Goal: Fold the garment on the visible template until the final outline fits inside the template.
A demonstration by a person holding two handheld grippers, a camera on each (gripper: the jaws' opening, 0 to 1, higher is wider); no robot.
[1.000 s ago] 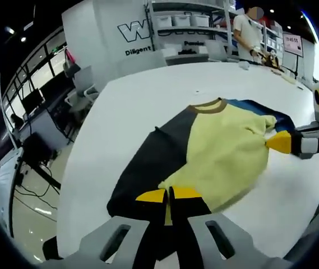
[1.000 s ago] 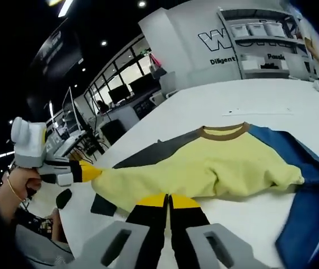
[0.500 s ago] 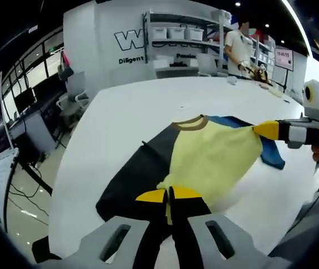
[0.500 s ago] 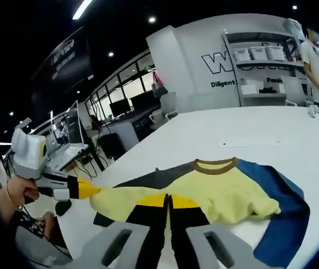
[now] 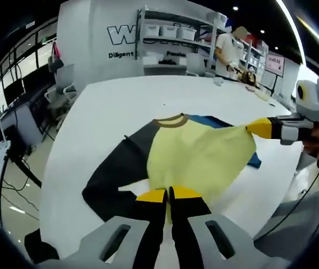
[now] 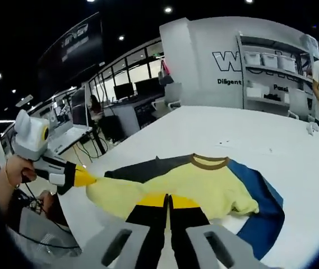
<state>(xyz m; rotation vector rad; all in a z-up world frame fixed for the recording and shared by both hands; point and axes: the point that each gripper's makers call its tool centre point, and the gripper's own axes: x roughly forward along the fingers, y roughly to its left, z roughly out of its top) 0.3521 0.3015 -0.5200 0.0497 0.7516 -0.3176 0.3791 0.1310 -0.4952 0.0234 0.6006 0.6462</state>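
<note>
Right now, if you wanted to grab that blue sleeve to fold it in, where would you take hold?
Probably at the blue sleeve's lower, cuff end, coming in from the garment's outer side over the bare white table. It lies flat and uncovered there, while nearer the brown collar it runs under the bunched yellow body, so a pinch there would likely catch both layers.

Yellow-fronted garment on white table, its hem between closed jaws of left gripper
</note>
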